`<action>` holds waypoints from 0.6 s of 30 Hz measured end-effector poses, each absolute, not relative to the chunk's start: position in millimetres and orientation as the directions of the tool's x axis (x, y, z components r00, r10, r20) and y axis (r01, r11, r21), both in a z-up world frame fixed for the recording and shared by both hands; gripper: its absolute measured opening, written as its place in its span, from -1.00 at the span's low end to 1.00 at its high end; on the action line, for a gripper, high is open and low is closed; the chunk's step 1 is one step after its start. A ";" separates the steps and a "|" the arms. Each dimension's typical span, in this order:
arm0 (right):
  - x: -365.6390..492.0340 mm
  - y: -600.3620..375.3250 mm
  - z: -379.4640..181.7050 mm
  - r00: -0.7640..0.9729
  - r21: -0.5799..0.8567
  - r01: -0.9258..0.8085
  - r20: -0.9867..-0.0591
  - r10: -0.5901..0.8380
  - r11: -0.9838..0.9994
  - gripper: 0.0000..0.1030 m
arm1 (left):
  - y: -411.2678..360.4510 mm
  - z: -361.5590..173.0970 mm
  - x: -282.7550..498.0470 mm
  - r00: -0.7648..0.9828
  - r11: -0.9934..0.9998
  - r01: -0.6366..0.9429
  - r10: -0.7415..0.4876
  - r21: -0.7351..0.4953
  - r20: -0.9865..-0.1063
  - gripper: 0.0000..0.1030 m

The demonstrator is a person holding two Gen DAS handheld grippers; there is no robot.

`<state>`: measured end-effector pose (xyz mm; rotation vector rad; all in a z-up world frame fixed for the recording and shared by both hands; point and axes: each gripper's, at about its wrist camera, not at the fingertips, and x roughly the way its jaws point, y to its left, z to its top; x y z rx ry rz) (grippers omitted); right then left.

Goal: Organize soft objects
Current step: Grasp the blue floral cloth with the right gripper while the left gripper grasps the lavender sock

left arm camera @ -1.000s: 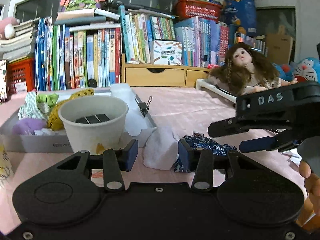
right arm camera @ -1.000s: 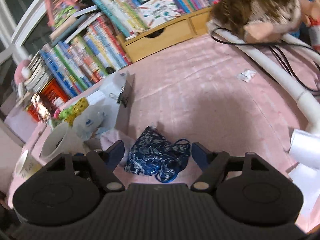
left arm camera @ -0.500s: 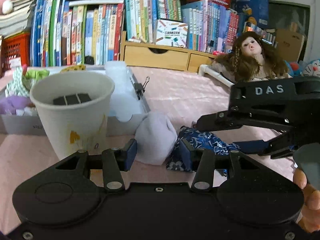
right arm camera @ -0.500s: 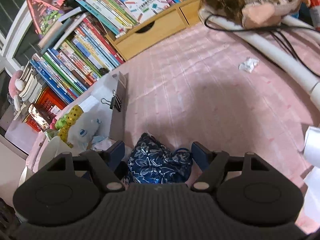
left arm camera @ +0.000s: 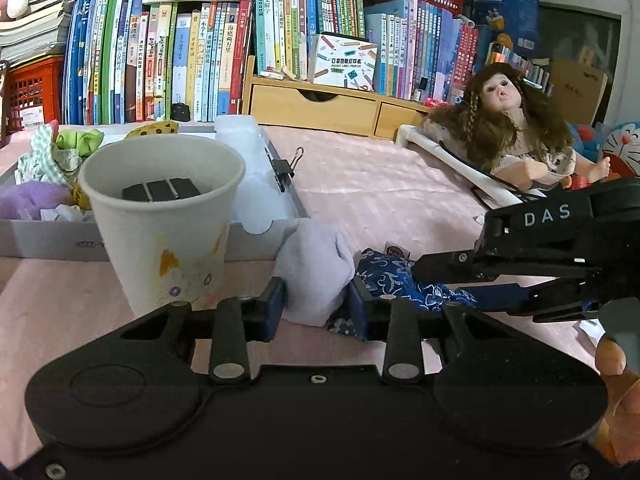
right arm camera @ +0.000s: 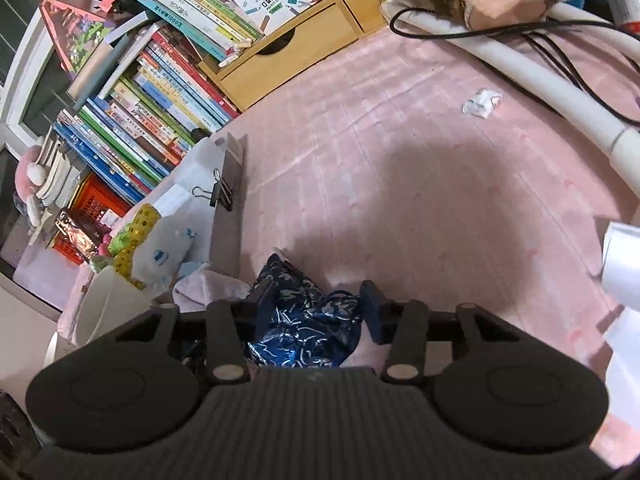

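Surface: a pink cloth-covered table (right arm camera: 400, 184), with a row of upright books along its far edge.
Left gripper (left arm camera: 316, 304): its blue-padded fingers flank a pale lavender soft cloth bundle (left arm camera: 316, 272); both pads seem to touch its sides, though how firmly they press I cannot tell.
Right gripper (right arm camera: 316, 312): spread wide around a dark blue drawstring pouch with a silvery pattern (right arm camera: 308, 320); the right finger stands clear of the fabric, so nothing is held.
Soft objects: bundle and pouch lie touching each other on the table, just beside the near right corner of a shallow grey cardboard tray (left arm camera: 248, 236).
Tray contents: other soft things, among them a purple plush and green checked fabric.
Nearby: a white paper cup (left arm camera: 164, 232) stands just left of the bundle, in front of the tray.
Doing it well: judging from this, close each tool on the thick middle of its item, lift straight up so neither drags the other, and keep clear of the cup.
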<state>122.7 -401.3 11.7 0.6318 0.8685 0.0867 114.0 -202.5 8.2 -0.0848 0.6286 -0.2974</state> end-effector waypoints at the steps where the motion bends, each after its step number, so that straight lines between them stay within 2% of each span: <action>1: 121.2 -401.1 11.9 0.652 0.552 0.174 -0.685 0.325 0.816 -0.07 | -200.9 8.7 111.8 0.767 0.954 0.248 -0.301 -0.171 -0.567 -0.37; 12: 98.3 -405.2 14.0 0.640 0.576 0.145 -0.674 0.368 0.805 -0.10 | -190.5 15.8 76.2 0.748 0.938 0.306 -0.345 -0.167 -0.567 -0.38; 18: 87.8 -401.4 16.6 0.644 0.542 0.117 -0.679 0.352 0.832 -0.08 | -181.7 15.8 56.9 0.731 0.930 0.329 -0.362 -0.166 -0.578 -0.38</action>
